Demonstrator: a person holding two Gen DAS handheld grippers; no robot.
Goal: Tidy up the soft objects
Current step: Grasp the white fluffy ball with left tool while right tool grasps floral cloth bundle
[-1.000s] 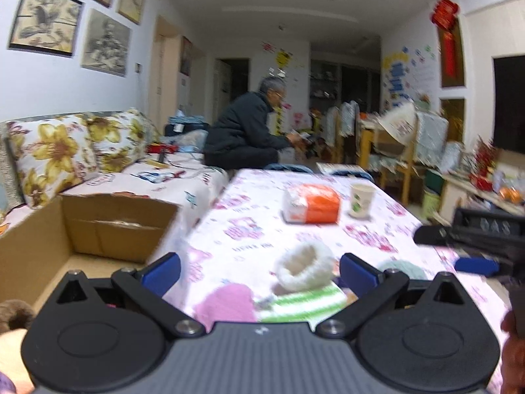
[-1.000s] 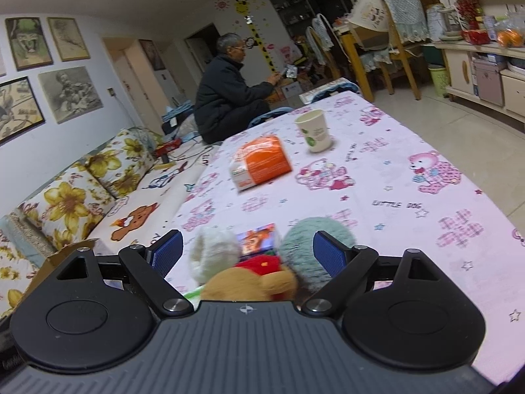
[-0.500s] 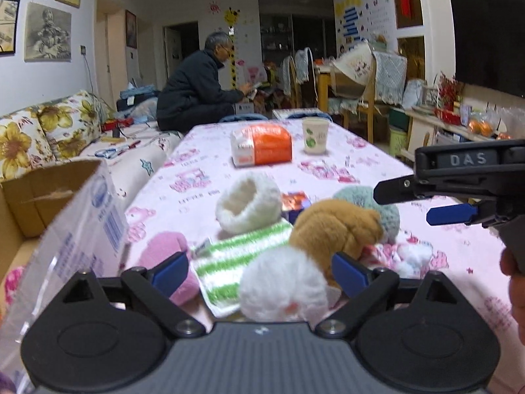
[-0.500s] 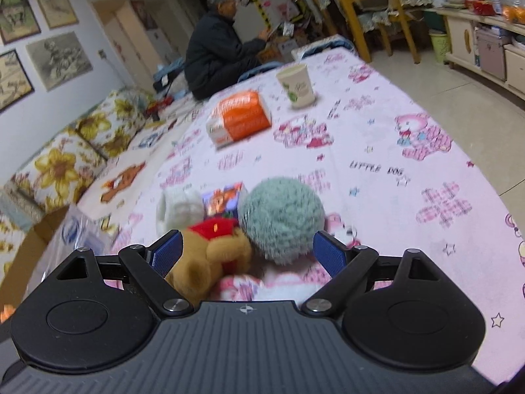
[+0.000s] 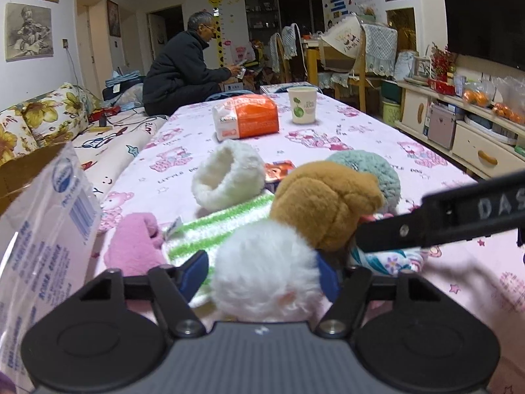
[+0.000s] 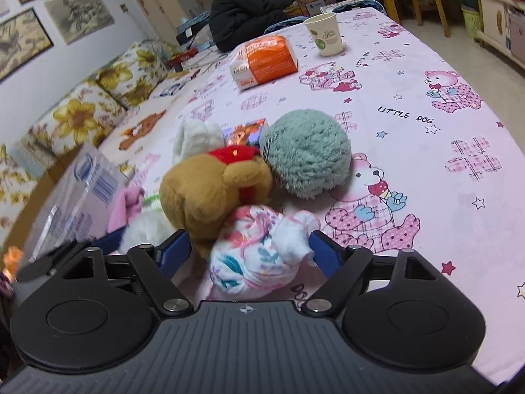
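A white fluffy toy [image 5: 265, 269] lies between the pads of my left gripper [image 5: 262, 272], whose jaws are closing; the pads are just reaching its fur. Behind it lie a brown plush [image 5: 325, 203], a teal fluffy ball [image 5: 377, 170], a white fleece cuff [image 5: 229, 177], a green-striped cloth [image 5: 223, 223] and a pink plush [image 5: 137, 246]. My right gripper [image 6: 251, 251] stands wide with its jaws starting to close. It straddles a floral cloth bundle [image 6: 259, 252] without pressing it, and the brown plush [image 6: 210, 190] is at its left pad.
A crinkled plastic bag [image 5: 42, 246] and a cardboard box [image 5: 19, 170] stand at the left table edge, next to a flowered sofa [image 5: 49, 115]. An orange tissue pack [image 5: 246, 116] and a paper cup [image 5: 303, 103] sit farther back. A person [image 5: 183, 69] sits beyond the table.
My left gripper swung from the box to the toy pile, sank onto the white fluffy toy and narrowed its jaws. My right gripper tipped down over the floral bundle.
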